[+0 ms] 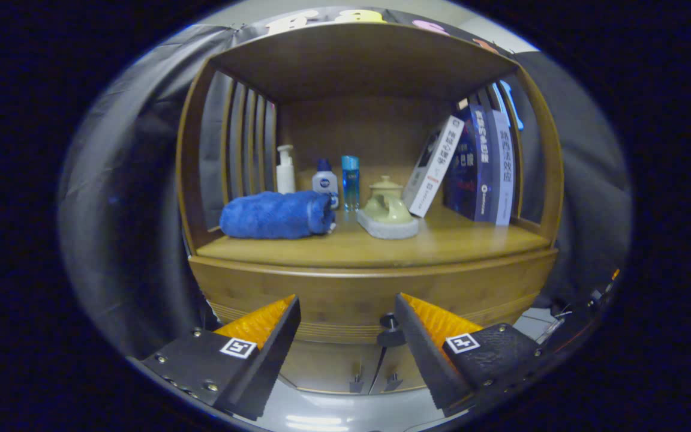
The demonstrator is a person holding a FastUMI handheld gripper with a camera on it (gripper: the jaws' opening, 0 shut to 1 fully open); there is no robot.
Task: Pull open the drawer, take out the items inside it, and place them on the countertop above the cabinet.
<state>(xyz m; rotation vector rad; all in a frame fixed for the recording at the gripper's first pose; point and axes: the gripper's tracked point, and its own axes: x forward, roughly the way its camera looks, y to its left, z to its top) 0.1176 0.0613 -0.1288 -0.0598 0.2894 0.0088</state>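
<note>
Left on the countertop (381,249): rolled blue towel (276,214), pump bottle (285,171) and two small bottles (326,182) behind. Centre: pale green teapot (387,204) on a grey block. Right: leaning books (471,162). Below, drawer (345,300) front closed, dark knob (390,329) just ahead of the gripper (345,318), fingers spread wide, gripping nothing. Fits either a drawer awaiting opening or one emptied and shut again; contents hidden.

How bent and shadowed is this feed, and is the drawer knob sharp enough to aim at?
Gripper view: fisheye bows the wooden countertop edge; shelf recess dim under its roof; glare on the pale floor; small dark round drawer knob reasonably sharp, just beside the right finger of the open gripper.
</note>
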